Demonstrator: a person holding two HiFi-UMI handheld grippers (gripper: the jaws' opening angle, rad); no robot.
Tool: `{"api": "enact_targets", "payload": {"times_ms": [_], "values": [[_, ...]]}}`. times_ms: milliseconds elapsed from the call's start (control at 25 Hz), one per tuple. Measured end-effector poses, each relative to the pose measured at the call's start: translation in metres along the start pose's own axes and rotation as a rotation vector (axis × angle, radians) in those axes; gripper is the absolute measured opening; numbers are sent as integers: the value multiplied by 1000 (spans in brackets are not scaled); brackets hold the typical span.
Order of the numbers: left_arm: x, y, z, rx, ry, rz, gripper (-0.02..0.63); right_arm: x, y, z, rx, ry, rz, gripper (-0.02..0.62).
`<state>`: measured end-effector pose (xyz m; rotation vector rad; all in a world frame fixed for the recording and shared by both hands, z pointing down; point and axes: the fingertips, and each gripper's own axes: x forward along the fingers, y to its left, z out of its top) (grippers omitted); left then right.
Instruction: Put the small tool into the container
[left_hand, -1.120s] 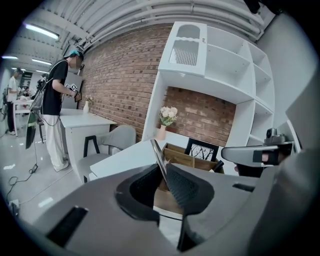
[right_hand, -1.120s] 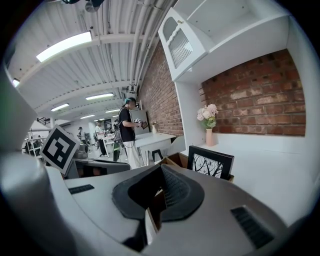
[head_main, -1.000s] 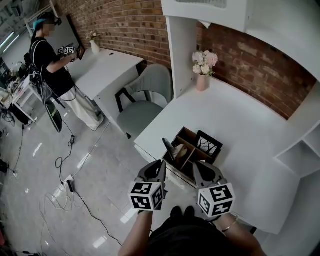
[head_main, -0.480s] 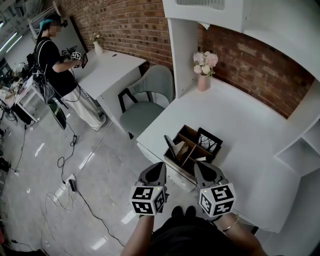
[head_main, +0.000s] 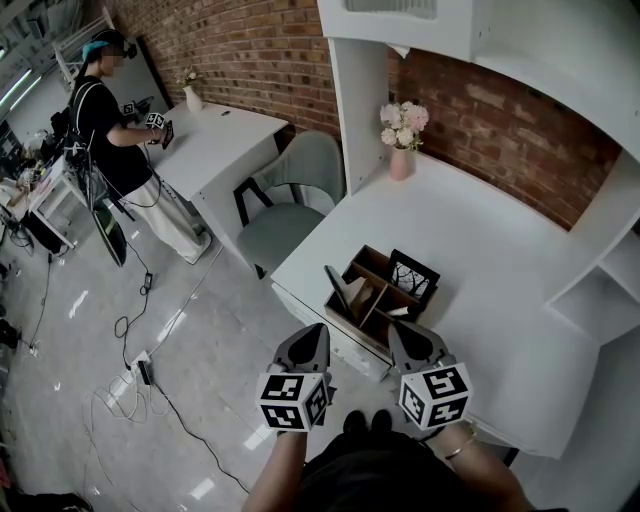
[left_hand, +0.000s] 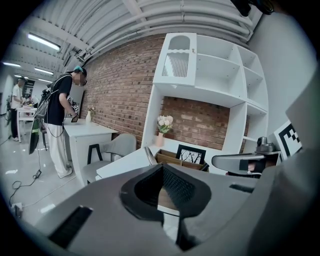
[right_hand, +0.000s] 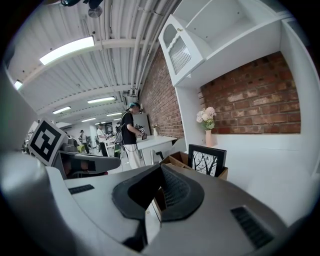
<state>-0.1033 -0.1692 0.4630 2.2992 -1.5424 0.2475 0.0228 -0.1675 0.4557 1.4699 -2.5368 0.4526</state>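
Both tools are hanging at the near edge of the white desk (head_main: 480, 250), and neither one is carrying anything. The left gripper (left_hand: 161, 167) has its jaws pressed together with nothing in the hollow between the pads. The right gripper (right_hand: 161, 168) looks the same, jaws together and empty. In the head view they sit side by side, a little apart, both pointing toward the wooden container (head_main: 350, 318), which stands just beyond them near the desk's left edge.

So where's the small tool? We reckon it's the grey, blade-like piece (head_main: 337, 289) leaning at a slant in the container's left compartment, its top poking above the rim. It's the only loose tool we can see, and nothing lies on the bare desktop around the box. A black picture frame (head_main: 413, 277) stands upright in the far right compartment. There's also a small pale scrap in a near compartment that we can't identify.

Our read is that the drop is done and we're in the wrap-up, with both grippers clear of the box and touching nothing. If anything is left, it's a check that the tool is properly seated. It leans steeply against the compartment wall, so a nudge would mean parting the left jaws first and coming in from the near left. Further off, a vase of flowers (head_main: 401, 136) stands at the brick wall, and a person (head_main: 105, 115) is working at another desk far to the left.
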Motion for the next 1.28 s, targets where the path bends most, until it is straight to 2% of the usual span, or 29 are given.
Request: {"api": "enact_targets", "payload": {"times_ms": [360,1280], "values": [[-4,-1,0,-6,-6,-1,9,-4,-1,1,-35,3,-3,3],[2,-8,-1,-10,4,-9,9,-6,-8,2,-47,-2,0,3]]}}
